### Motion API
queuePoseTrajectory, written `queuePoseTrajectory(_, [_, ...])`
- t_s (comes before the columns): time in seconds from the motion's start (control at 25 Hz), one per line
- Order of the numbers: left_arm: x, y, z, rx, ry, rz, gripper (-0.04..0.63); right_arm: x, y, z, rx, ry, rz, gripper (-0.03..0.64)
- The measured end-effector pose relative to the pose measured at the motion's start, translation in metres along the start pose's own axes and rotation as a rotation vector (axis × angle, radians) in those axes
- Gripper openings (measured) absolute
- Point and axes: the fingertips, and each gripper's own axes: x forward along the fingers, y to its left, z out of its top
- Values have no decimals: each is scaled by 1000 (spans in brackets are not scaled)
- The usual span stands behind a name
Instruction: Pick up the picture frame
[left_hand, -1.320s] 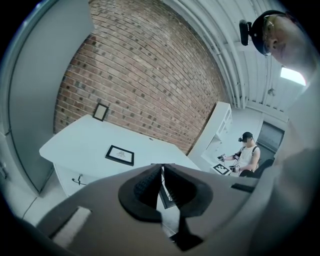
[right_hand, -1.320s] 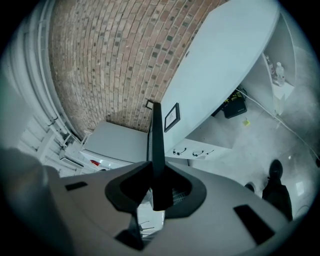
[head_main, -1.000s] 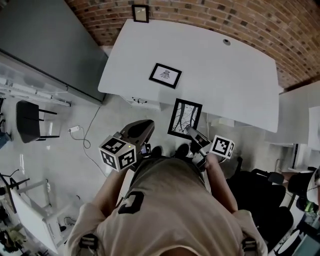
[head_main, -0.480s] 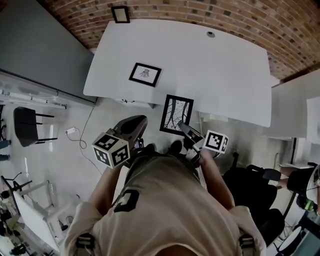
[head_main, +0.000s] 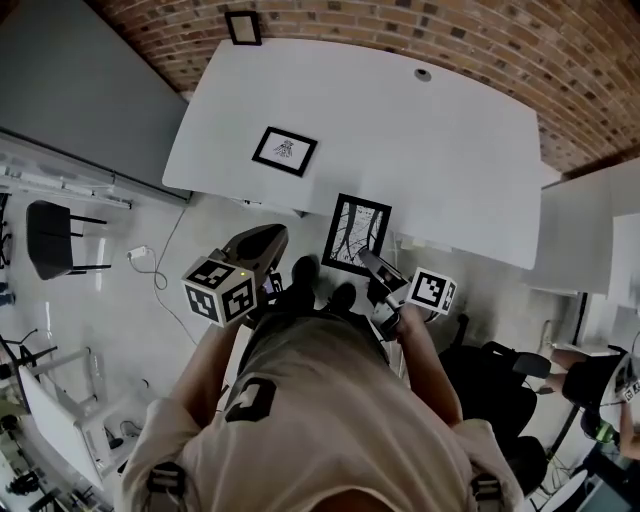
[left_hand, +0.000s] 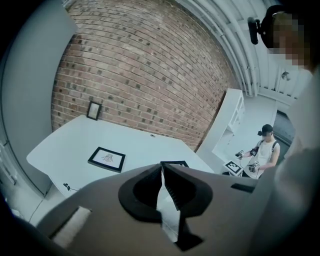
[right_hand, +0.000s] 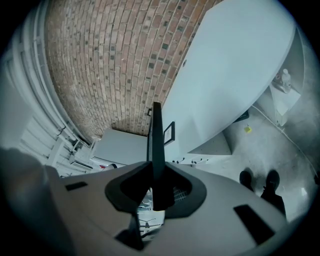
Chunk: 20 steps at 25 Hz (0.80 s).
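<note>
"Who's got the picture frame (head_main: 356, 234)?"

"The right gripper (head_main: 370, 260). Its jaws are clamped on the lower edge, holding it up at the near edge of the white table (head_main: 430, 150). Branches drawn on it, I think."

"And the left gripper (head_main: 272, 238)?"

"Jaws pressed together, nothing in them. A second frame (head_main: 284, 151) lies flat on the table, and a small frame (head_main: 243, 27) stands against the brick wall (head_main: 400, 25)."

Picture frame (head_main: 355, 228): near end hidden under right gripper (head_main: 366, 258); edge-on in right gripper view, face unseen. In left gripper view only far edge shows above left gripper (left_hand: 161, 167). Small frame (head_main: 243, 27) by brick wall (head_main: 400, 20): content too small to tell. Office chair (head_main: 500, 395): left part hidden behind person's arm (head_main: 425, 370).
</note>
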Motion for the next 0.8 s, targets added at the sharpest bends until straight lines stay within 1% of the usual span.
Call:
queuePoseTrajectory(0.08, [2, 7, 2, 1, -2, -1, 17, 6, 3, 0, 2, 3, 7, 58])
queuePoseTrajectory(0.24, [5, 32, -2, -28, 3, -1, 17, 16, 1, -1, -28, 11, -49, 58])
queuePoseTrajectory(0.36, [12, 51, 4, -36, 1, -16, 17, 29, 11, 2, -13, -7, -22, 58])
queuePoseTrajectory(0.44, [16, 67, 13, -35, -11, -28, 17, 41, 14, 4, -15, -6, -39, 58])
queuePoseTrajectory(0.56, [19, 95, 24, -42, -19, -41, 17, 66, 28, 7, -16, -8, -34, 58])
queuePoseTrajectory(0.8, [23, 147, 35, -76, -18, -54, 17, 106, 43, 12, -27, -20, -51, 57])
